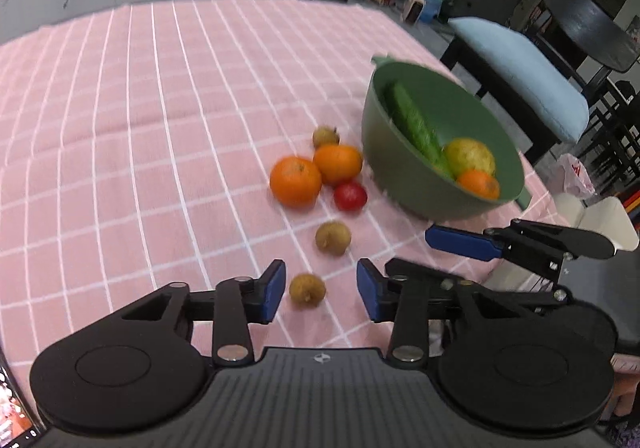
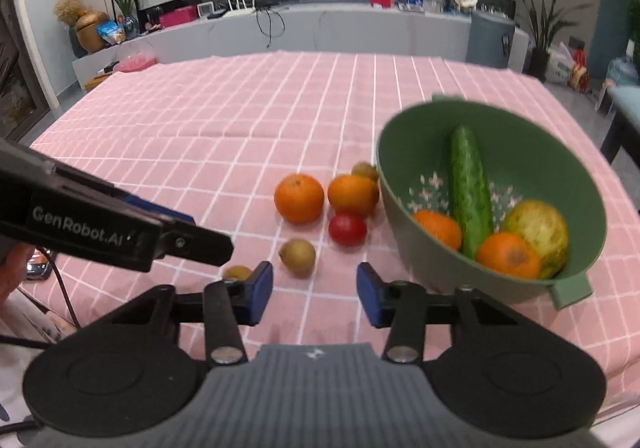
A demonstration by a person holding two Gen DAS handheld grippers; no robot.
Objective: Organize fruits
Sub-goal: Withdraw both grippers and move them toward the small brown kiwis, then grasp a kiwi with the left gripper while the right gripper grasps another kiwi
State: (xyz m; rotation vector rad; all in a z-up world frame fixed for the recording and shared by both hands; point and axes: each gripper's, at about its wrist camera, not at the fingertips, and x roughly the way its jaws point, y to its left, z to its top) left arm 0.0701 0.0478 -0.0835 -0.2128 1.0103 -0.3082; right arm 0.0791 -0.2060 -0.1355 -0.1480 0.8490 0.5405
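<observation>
A green bowl (image 1: 400,176) (image 2: 404,232) on the pink checked cloth holds a cucumber (image 2: 468,192), a yellow-green fruit (image 2: 538,232) and two oranges (image 2: 508,254). On the cloth beside it lie two oranges (image 1: 296,180) (image 2: 299,198), a red tomato (image 1: 350,197) (image 2: 347,229) and three small brown fruits (image 1: 333,237) (image 2: 298,256). My left gripper (image 1: 321,296) is open, with the nearest brown fruit (image 1: 307,289) between its fingers. My right gripper (image 2: 315,294) is open and empty, just short of the fruits. Each gripper shows in the other's view.
A chair with a light blue cushion (image 1: 520,72) stands past the table's right edge. A long white counter (image 2: 280,28) with clutter and plants runs behind the table. The cloth (image 1: 140,108) stretches far and left of the fruits.
</observation>
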